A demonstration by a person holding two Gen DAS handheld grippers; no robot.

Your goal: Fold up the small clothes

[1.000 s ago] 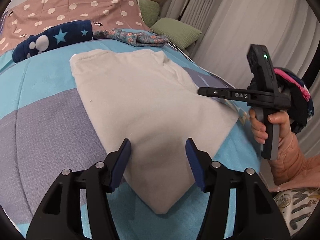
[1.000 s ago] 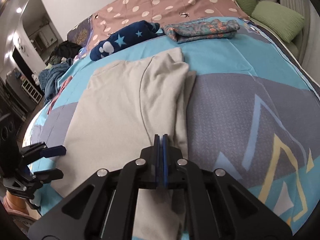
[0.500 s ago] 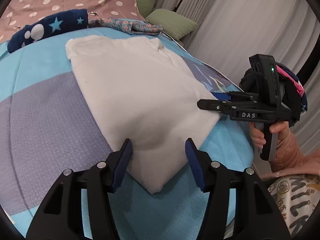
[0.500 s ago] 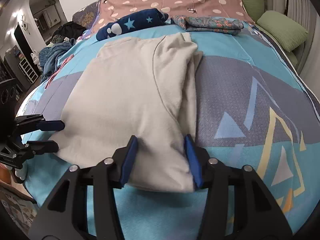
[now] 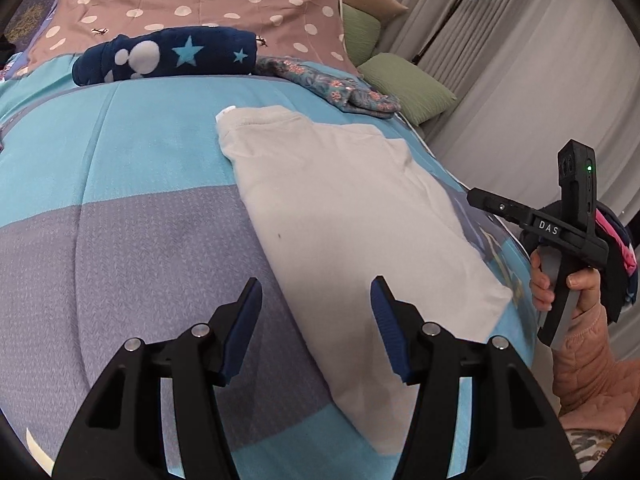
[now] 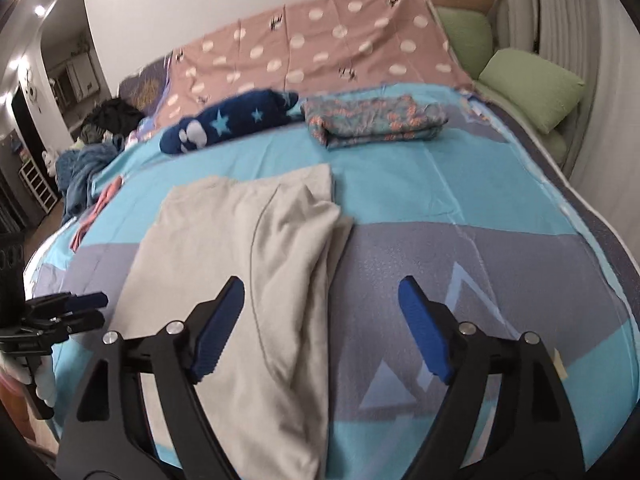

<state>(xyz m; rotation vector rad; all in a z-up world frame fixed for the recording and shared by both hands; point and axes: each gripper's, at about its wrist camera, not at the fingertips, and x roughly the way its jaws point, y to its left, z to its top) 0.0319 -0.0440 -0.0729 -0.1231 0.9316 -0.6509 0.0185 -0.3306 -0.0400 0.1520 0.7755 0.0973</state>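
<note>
A cream garment (image 5: 352,208) lies folded lengthwise on the blue and grey bedspread (image 5: 132,240). My left gripper (image 5: 316,284) hovers open over the garment's near left edge and grips nothing. In the right wrist view the same garment (image 6: 240,248) runs away from me, its folded edge under the gap of my right gripper (image 6: 320,284). The right gripper's jaws are opening, and the pads do not press the cloth. The right gripper (image 5: 484,200) also shows at the bed's right side, held by a hand. The left gripper (image 6: 90,308) shows at the far left.
A navy star-patterned piece (image 6: 228,124) and a folded floral piece (image 6: 376,120) lie at the back of the bed. Green pillows (image 6: 528,84) sit at the back right. A heap of clothes (image 6: 80,164) lies off the bed's left side.
My right gripper went from shut on the garment's near edge to wide open and rose off it. My left gripper shifted left, so the garment now sits to its right.
</note>
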